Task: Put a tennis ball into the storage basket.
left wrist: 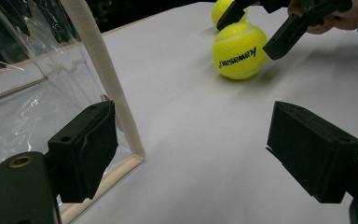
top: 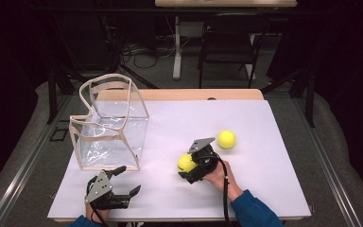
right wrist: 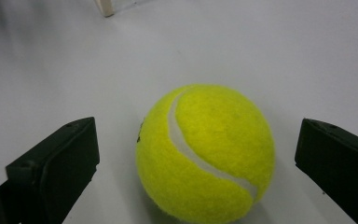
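1. Tennis ball (top: 186, 162) sits on the white table cover (top: 264, 179), right of centre and toward the near edge; we see it again in our right gripper view (right wrist: 205, 154) and, printed with a brand name, in our left gripper view (left wrist: 239, 50).
2. Our right gripper (top: 189, 165) has its jaws spread wide, one on each side of this ball, with a clear gap on both sides in the right gripper view, so we are not gripping it; the ball rests on the cover.
3. From the left gripper view the right gripper (left wrist: 256, 28) reaches over the ball from the far right, one jaw behind the ball and one in front.
4. Our second tennis ball (top: 226, 139) lies farther off and to the right, near the first but apart from it; in the left gripper view it peeks out (left wrist: 223, 10) behind the nearer ball.
5. Our left gripper (top: 125, 182) rests at the near left of the table, jaws released and holding nothing.
6. Just beyond it stands a clear plastic bag with cream trim (top: 113, 123), upright with its mouth open at the top, at the far left of the cover.
7. In the left gripper view the bag's cream corner edge (left wrist: 103, 70) runs just past our left-hand jaw; we cannot tell whether the two touch.
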Demonstrator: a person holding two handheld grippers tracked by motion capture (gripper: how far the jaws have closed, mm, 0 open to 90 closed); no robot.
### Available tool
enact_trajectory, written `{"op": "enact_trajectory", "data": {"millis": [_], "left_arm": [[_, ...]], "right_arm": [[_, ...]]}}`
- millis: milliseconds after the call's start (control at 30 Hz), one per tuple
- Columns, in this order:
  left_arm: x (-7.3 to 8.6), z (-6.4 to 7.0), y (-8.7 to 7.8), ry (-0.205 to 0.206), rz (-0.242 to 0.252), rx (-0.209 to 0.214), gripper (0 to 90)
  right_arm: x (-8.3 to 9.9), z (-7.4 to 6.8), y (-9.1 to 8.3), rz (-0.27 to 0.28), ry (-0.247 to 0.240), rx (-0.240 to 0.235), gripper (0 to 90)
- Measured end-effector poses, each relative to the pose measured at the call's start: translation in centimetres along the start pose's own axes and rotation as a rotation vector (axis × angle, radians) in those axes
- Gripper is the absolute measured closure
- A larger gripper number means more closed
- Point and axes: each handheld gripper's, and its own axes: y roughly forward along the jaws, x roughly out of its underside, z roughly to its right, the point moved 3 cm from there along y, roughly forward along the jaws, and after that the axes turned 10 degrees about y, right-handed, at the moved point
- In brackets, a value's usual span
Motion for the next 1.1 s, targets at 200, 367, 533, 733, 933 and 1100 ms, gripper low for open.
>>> {"op": "enact_trajectory", "data": {"millis": [200,367,533,733,933,1100], "left_arm": [[-0.04,0.04,-0.01,0.002,0.0,0.003,15.8],[-0.01,-0.01,-0.03,0.002,-0.003,0.001,15.8],[-0.05,0.06,-0.03,0.003,0.001,0.003,15.8],[-0.03,0.02,-0.03,0.002,0.001,0.002,15.8],[-0.06,0.06,-0.08,0.002,-0.001,0.005,15.8],[-0.03,0.04,-0.03,0.001,0.0,0.005,15.8]], "right_arm": [[0.18,0.12,0.38,-0.011,0.011,0.012,2.7],[0.3,0.11,0.57,-0.02,0.017,0.014,5.7],[0.46,0.08,0.83,-0.034,0.015,0.02,11.4],[0.53,0.12,0.97,-0.042,0.022,0.03,20.1],[0.56,0.14,0.99,-0.04,0.024,0.039,25.0],[0.55,0.23,0.97,-0.037,0.029,0.035,25.4]]}}
